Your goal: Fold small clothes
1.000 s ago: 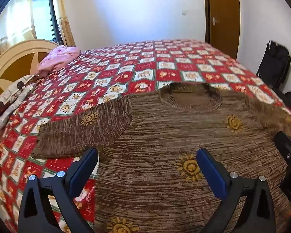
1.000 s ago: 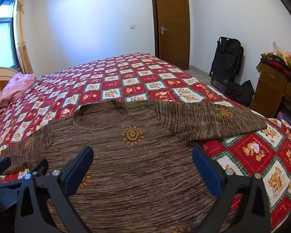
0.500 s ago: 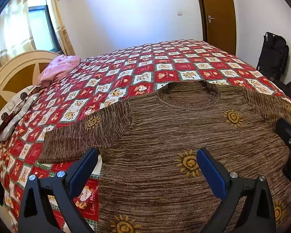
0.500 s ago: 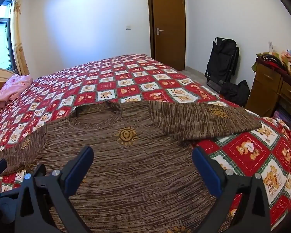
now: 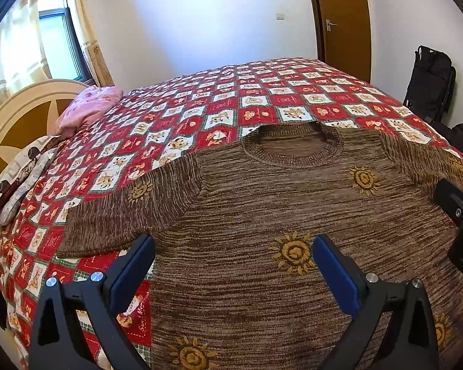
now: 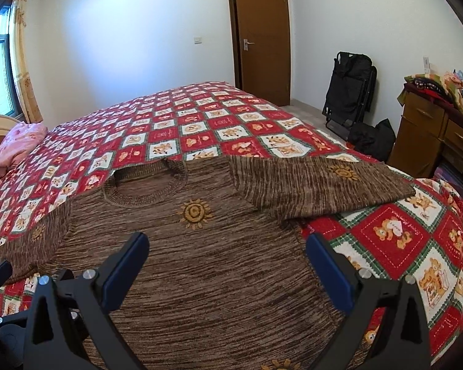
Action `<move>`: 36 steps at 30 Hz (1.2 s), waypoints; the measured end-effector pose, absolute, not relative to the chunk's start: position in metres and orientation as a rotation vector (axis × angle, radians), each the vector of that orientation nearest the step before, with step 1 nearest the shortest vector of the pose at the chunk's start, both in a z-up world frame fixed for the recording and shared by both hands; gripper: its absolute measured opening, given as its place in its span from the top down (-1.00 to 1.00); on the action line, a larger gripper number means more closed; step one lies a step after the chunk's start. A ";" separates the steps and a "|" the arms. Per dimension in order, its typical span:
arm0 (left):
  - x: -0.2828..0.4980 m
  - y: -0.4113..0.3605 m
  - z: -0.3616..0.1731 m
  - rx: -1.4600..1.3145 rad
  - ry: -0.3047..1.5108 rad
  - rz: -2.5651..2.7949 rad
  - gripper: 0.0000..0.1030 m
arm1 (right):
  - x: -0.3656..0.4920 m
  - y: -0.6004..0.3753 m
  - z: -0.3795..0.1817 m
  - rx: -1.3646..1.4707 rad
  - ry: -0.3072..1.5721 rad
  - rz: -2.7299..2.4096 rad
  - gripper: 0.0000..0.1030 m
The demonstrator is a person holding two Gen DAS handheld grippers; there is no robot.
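Observation:
A brown knit sweater (image 5: 262, 209) (image 6: 206, 259) with yellow sun motifs lies flat on the bed, collar away from me and both sleeves spread out sideways. My left gripper (image 5: 231, 256) hovers open above the sweater's left body, near the armpit of the left sleeve (image 5: 120, 212). My right gripper (image 6: 225, 252) hangs open over the sweater's right body, with the right sleeve (image 6: 321, 185) stretching off to the right. Neither gripper holds anything. The sweater's hem is out of view below both cameras.
The bed has a red-and-white patchwork quilt (image 5: 247, 98) (image 6: 395, 234). A pink pillow (image 5: 89, 108) and folded bedding (image 5: 21, 178) lie by the cream headboard (image 5: 12, 117) on the left. A black folded chair (image 6: 352, 95), bags and a wooden dresser (image 6: 432, 135) stand right of the bed.
Both grippers have risen and drawn back a little from the sweater, so more of it and the room shows. Both stay open and the sweater has not moved.

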State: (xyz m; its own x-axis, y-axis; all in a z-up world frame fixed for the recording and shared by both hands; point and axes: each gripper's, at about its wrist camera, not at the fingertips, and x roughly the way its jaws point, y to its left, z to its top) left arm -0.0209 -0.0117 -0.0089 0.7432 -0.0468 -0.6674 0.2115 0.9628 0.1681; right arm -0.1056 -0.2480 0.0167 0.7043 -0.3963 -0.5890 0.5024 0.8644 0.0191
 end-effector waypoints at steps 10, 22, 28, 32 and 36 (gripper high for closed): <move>-0.020 -0.011 -0.010 0.235 0.731 -0.143 -0.98 | -0.108 -0.251 0.017 0.190 0.584 -0.540 -1.00; -0.020 -0.010 -0.013 0.230 0.740 -0.141 -0.98 | -0.109 -0.260 0.009 0.308 0.636 -0.464 -1.00; -0.021 -0.009 -0.014 0.226 0.747 -0.140 -0.98 | -0.108 -0.258 0.008 0.283 0.647 -0.478 -1.00; -0.020 -0.008 -0.015 0.224 0.751 -0.141 -0.98 | -0.109 -0.260 0.008 0.287 0.652 -0.495 -1.00; -0.019 -0.009 -0.015 0.221 0.756 -0.143 -0.98 | -0.109 -0.263 0.008 0.293 0.657 -0.501 -1.00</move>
State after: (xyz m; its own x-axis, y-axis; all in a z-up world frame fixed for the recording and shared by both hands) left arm -0.0191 -0.0089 -0.0154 0.7193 -0.0491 -0.6929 0.2072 0.9673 0.1466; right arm -0.1093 -0.2629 0.0076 0.6795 -0.3493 -0.6452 0.5298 0.8419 0.1022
